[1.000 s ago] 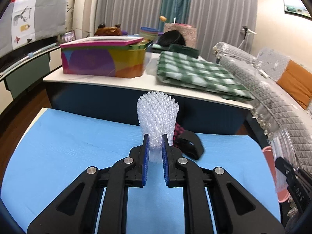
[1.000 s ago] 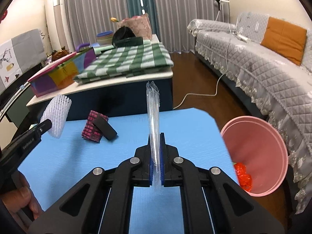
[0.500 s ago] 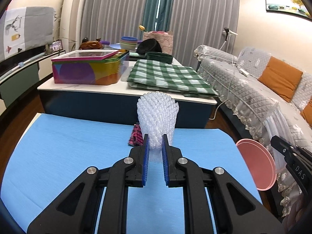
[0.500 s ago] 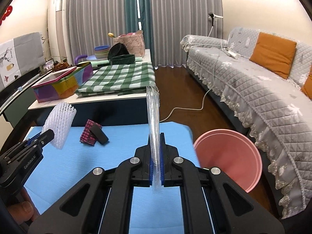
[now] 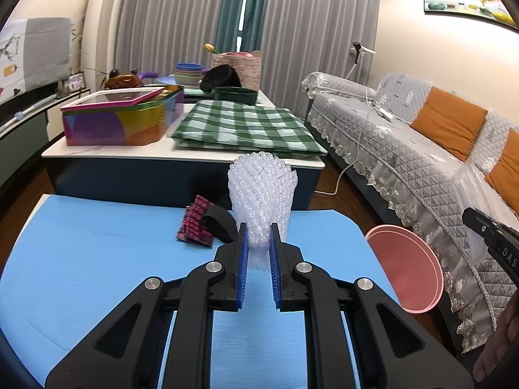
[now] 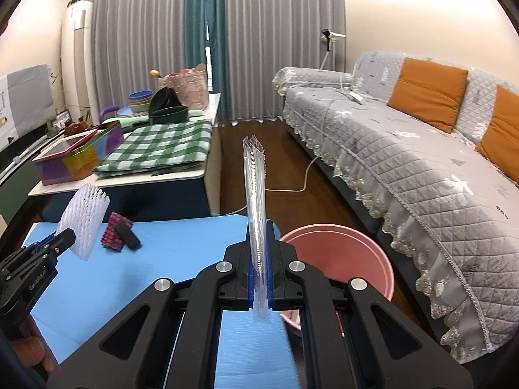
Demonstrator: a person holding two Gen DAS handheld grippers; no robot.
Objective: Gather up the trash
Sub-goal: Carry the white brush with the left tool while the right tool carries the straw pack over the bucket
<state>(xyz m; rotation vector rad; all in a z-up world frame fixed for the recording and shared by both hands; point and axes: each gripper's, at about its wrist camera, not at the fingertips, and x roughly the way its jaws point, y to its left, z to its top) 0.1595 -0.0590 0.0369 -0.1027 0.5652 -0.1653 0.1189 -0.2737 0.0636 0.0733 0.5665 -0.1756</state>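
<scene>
Blue mat [image 5: 81,259]; both grippers tilted downward.

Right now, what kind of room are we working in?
Most likely a home living room: a quilted grey sofa with orange cushions, full-length curtains, and a low table cluttered with bowls and a folded checked cloth.

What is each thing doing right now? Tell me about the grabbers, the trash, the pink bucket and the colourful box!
Left gripper: shut on the foam net.
Foam net: held upright, off the blue mat.
Right gripper: shut on the clear wrapper.
Clear wrapper: held upright, edge-on.
Pink bucket: upright, open, beside the blue mat.
Red-and-black packet: lying on the mat.
Colourful box: lid ajar.
</scene>
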